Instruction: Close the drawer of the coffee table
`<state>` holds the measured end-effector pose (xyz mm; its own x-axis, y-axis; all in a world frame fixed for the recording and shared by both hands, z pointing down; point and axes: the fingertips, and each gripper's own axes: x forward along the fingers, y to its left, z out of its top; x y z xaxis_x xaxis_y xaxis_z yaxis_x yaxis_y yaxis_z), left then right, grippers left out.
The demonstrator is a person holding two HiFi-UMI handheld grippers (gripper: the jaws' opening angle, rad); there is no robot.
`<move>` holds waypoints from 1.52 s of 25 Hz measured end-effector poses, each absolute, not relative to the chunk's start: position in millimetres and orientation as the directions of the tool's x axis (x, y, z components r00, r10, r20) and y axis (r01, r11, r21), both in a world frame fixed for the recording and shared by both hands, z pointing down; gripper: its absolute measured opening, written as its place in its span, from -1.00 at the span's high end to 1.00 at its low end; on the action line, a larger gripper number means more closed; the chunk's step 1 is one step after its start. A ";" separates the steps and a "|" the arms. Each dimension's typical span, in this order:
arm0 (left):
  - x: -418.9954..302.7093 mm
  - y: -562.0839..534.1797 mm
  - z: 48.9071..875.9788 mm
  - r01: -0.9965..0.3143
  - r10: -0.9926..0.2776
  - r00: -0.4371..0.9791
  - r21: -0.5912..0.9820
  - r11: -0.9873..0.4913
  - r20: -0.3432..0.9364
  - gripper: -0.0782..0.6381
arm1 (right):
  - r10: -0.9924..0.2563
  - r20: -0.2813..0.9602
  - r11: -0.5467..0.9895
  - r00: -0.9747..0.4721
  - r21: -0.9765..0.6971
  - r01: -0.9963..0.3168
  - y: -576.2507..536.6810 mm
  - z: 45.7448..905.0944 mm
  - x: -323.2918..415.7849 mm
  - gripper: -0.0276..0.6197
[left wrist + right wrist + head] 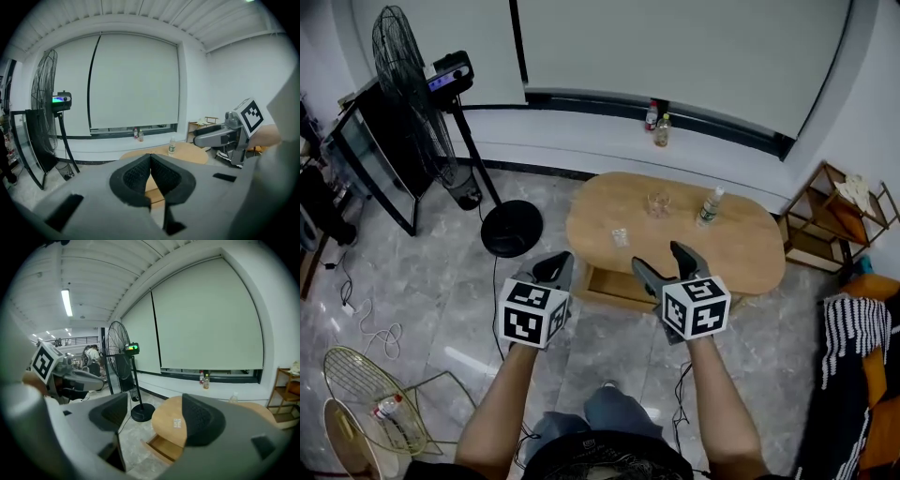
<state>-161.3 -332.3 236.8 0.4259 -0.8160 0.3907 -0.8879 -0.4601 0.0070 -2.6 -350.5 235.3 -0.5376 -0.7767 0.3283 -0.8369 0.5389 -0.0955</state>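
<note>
The drawer (614, 286) stands open. It projects from the near side of the coffee table (741, 253) toward you, below the left part of the oval top, and in the right gripper view its bare wooden interior (164, 448) appears empty.

1. Left gripper (558, 269): its jaws are together, tips touching, with nothing between them. Held this way they probably present one blunt nose, suited to pressing on a flat drawer front.
2. Right gripper (667, 262): its jaws are spread wide and hold nothing. The table edge and the floor show through the gap (154, 401). Two spaced tips would likely spread a push across the front panel.
3. Position: both grippers hang side by side over the floor, short of the drawer and touching neither it nor the table. They point forward and slightly down (roughly in line with the drawer front), which suits a push and not a grasp.

Note that a glass (657, 202) and a bottle (710, 206) stand on the tabletop, well back from the near edge. A smooth, level push should leave them undisturbed, whereas a sharp shove may rock them.

Judged status: the closing has not begun. Contact with the drawer front is the next requirement. Keep the push square to the panel, because an off-centre push could skew the drawer in its opening.
</note>
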 end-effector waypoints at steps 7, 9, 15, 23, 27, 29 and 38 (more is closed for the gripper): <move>-155.2 -349.3 302.1 -0.845 -0.789 0.497 -0.005 -0.534 0.361 0.78 | -0.802 0.312 0.502 -0.510 -0.112 -0.858 -357.4 296.3 -6.4 -0.16; -152.5 -350.4 330.5 -0.833 -0.779 0.516 -0.003 -0.553 0.356 0.78 | -0.809 0.314 0.485 -0.497 -0.121 -0.866 -355.3 322.6 -5.3 -0.17; -148.0 -360.8 425.5 -0.804 -0.756 0.560 0.001 -0.595 0.338 0.78 | -0.829 0.306 0.455 -0.468 -0.118 -0.882 -361.1 409.3 -4.6 -0.17; -127.2 -374.6 545.7 -0.773 -0.734 0.615 0.034 -0.634 0.288 0.78 | -0.845 0.275 0.454 -0.458 -0.084 -0.887 -362.4 513.3 -1.6 -0.17; -122.0 -374.2 589.1 -0.761 -0.732 0.627 0.009 -0.649 0.265 0.78 | -0.853 0.247 0.447 -0.459 -0.106 -0.888 -357.0 561.7 -0.8 -0.17; -122.1 -373.0 609.3 -0.756 -0.730 0.632 0.002 -0.654 0.262 0.78 | -0.859 0.239 0.439 -0.454 -0.115 -0.891 -355.1 584.3 0.0 -0.17; -108.9 -364.2 660.2 -0.743 -0.714 0.647 0.010 -0.670 0.266 0.78 | -0.867 0.231 0.386 -0.442 -0.249 -0.888 -338.1 662.6 9.4 -0.18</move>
<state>-108.9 -364.2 660.2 0.6474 -0.7140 0.2665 -0.7426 -0.6696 0.0100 9.4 -338.1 662.6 -0.4418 -0.8669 0.2310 -0.8881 0.3862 -0.2492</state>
